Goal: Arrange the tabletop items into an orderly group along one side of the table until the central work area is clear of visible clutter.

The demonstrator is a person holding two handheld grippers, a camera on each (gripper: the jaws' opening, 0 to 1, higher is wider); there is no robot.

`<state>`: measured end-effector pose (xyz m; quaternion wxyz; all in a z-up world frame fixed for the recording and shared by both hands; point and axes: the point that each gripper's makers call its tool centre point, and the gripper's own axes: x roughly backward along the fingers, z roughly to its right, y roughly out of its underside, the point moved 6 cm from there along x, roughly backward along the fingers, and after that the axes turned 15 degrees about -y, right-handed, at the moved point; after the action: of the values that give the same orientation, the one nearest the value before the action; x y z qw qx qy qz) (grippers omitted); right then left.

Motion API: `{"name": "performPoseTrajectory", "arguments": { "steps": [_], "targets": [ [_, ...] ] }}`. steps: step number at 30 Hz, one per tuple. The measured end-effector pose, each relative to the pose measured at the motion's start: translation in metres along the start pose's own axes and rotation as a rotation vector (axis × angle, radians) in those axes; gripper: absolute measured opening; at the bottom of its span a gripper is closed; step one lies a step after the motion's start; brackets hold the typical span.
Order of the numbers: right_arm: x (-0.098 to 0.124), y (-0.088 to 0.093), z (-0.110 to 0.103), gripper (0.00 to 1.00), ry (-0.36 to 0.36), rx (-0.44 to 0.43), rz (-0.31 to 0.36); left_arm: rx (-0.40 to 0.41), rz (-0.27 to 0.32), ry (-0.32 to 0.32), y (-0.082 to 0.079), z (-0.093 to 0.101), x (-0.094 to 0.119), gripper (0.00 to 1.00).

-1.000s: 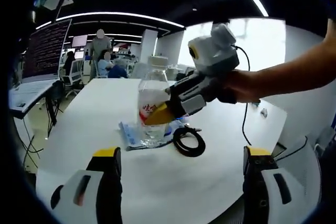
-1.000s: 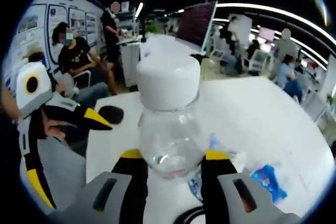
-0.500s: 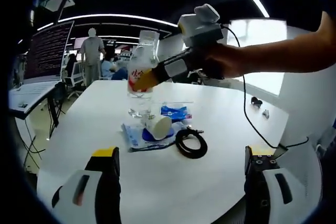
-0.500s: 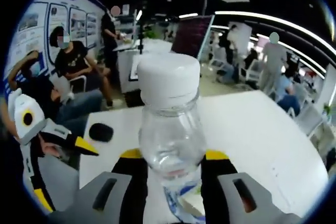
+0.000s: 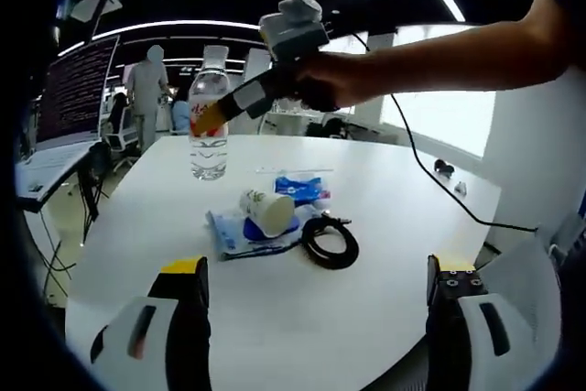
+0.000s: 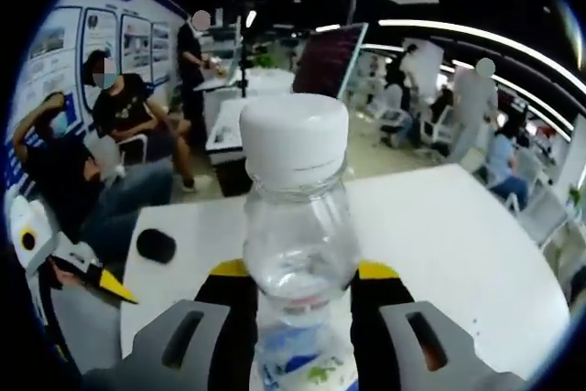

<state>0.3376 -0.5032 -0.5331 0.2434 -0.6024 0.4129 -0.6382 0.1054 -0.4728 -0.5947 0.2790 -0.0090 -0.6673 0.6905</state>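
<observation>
A: Status on right gripper (image 6: 299, 274)?

B: Jaws clamped on the water bottle (image 5: 209, 125), gripping its labelled body. Bottle upright, base at or just over the white table (image 5: 385, 190) at the far side, can't tell contact.

A: Left gripper (image 5: 316, 272)?

B: Jaws wide, nothing between. Paper cup (image 5: 266, 211) lies tipped on a blue packet (image 5: 231, 231), black cable coil (image 5: 331, 243) just beside it.
</observation>
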Motion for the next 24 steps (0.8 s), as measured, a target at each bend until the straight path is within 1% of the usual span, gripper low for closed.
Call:
{"name": "performPoseTrajectory", "arguments": {
  "steps": [5,10,11,13,17,20,22,24],
  "targets": [
    [-0.02,0.002,0.016,0.35,-0.01,-0.03,0.002,0.008,-0.01,-0.006,0.001,-0.001,-0.001,0.99],
    [-0.04,0.006,0.028,0.35,-0.02,-0.062,0.002,-0.022,-0.024,-0.004,0.003,0.002,-0.002,0.99],
    [-0.049,0.008,0.04,0.35,-0.022,-0.062,-0.004,-0.027,-0.033,-0.001,0.004,0.002,-0.003,0.99],
    [-0.056,0.01,0.046,0.35,-0.037,-0.064,-0.001,-0.034,-0.035,-0.003,0.004,0.002,-0.003,0.99],
    [-0.075,0.016,0.061,0.35,-0.033,-0.091,0.017,-0.034,-0.039,-0.017,0.005,0.001,-0.003,0.99],
    [-0.086,0.02,0.063,0.35,-0.028,-0.093,0.001,-0.033,-0.046,-0.019,0.006,0.0,-0.004,0.99],
    [-0.091,0.021,0.067,0.35,-0.028,-0.095,0.002,-0.028,-0.042,-0.019,0.005,-0.001,-0.004,0.99],
    [-0.093,0.022,0.065,0.35,-0.03,-0.111,0.008,-0.019,-0.043,-0.02,0.006,-0.002,-0.004,0.99]
  ]
}}
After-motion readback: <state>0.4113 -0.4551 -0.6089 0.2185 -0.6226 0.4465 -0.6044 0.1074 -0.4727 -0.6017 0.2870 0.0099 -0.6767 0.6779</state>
